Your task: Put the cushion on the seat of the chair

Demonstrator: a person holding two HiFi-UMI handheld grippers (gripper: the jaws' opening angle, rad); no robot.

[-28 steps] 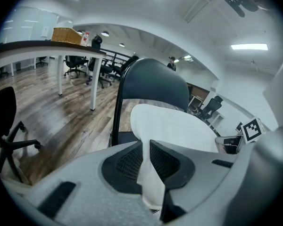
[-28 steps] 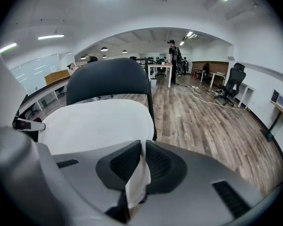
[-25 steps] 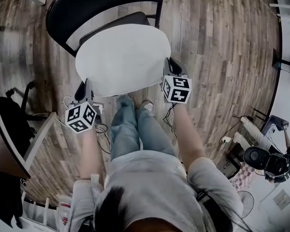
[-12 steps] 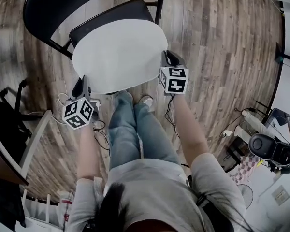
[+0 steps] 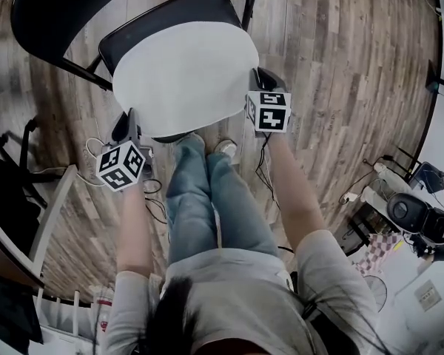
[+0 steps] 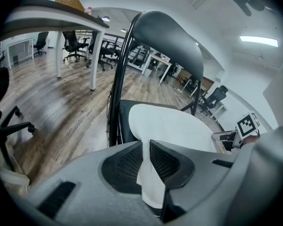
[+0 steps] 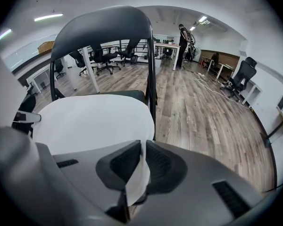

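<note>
A round white cushion (image 5: 185, 76) lies spread over the black seat of the chair (image 5: 192, 9), whose curved black backrest (image 5: 52, 9) is at the top left. My left gripper (image 5: 126, 128) is shut on the cushion's near left edge (image 6: 148, 182). My right gripper (image 5: 260, 83) is shut on its right edge (image 7: 137, 178). In both gripper views white fabric is pinched between the black pads, and the cushion (image 6: 174, 126) (image 7: 94, 121) stretches ahead over the seat towards the backrest (image 7: 104, 27).
Wood plank floor surrounds the chair. A person's legs and shoes (image 5: 223, 148) stand just in front of the seat. Cables (image 5: 152, 191) lie on the floor at left. A white table leg (image 6: 95, 55) and office chairs (image 6: 75, 44) stand beyond; a black swivel chair base (image 5: 18, 135) is at left.
The cushion has moved further back over the seat and sits lower on it. Both grippers moved forward with it, still holding its edges.
</note>
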